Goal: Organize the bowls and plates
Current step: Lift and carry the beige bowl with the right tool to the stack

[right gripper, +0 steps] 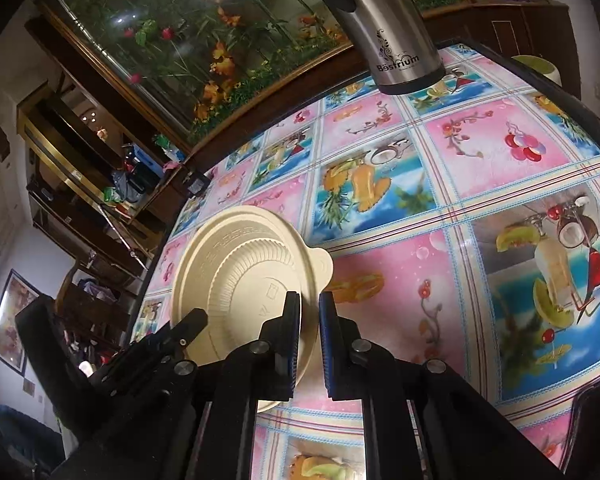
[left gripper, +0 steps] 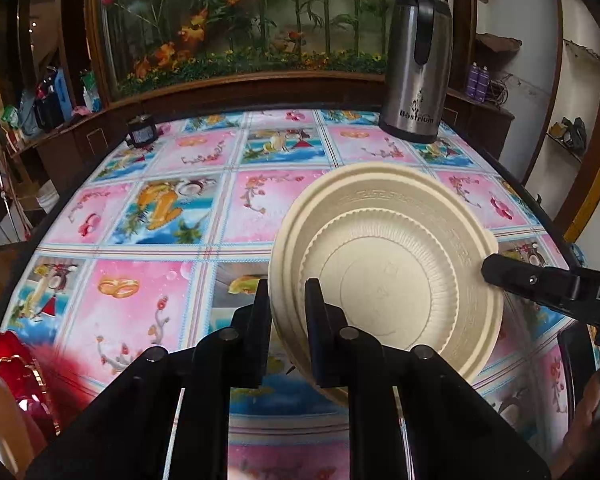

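Both tongs (left gripper: 288, 292) (right gripper: 308, 308) on plate (left gripper: 383, 276) rim

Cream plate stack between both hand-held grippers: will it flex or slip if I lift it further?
The cream plate stack looks thin and moulded, so probably light, and the rim may flex. The left hand-held gripper and right hand-held gripper pinch only opposite rim edges, so it could pivot. The smaller ribbed plate sits loose inside and might slide if tilted.

Both wrist cams sit low and close over the tablecloth (left gripper: 148, 208), angled down. Each catches the cream plate (left gripper: 387, 264) and steel flask (right gripper: 399, 52) at top right.
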Tool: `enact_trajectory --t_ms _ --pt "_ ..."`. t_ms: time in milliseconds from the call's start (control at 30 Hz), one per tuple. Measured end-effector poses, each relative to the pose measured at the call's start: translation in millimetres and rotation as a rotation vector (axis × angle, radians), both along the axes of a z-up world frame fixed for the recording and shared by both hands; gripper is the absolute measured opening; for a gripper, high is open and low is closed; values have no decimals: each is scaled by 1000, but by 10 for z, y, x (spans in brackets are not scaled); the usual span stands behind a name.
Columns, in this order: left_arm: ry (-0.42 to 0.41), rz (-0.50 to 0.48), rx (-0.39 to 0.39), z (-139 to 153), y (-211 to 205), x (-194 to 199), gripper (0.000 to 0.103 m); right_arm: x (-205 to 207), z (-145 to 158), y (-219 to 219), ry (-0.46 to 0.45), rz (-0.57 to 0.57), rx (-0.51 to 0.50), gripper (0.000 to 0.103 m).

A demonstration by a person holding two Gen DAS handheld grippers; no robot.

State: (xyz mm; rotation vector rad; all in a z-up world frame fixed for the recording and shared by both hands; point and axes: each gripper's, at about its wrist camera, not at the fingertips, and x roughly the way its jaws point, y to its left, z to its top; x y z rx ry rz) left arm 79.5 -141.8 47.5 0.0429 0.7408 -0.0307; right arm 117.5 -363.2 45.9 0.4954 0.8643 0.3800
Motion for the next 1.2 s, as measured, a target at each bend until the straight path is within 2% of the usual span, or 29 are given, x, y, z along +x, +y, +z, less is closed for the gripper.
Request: enact_trajectory --t_ms 233,467,767,933,1200 --pt "-40 8 41 201 113 -342 13 -337 135 78 -40 20 48 10" --pt "-67 0 54 273 202 -670 13 -718 102 183 -27 38 82 11" --pt "-54 -41 25 214 289 -1006 13 -1193 156 305 -26 33 8 12" --pt "-13 -60 11 72 367 -1133 14 -1365 115 396 4 40 -38 13" --pt "70 -63 -25 -199 515 -1202 14 -1390 -92 519 75 60 -48 14"
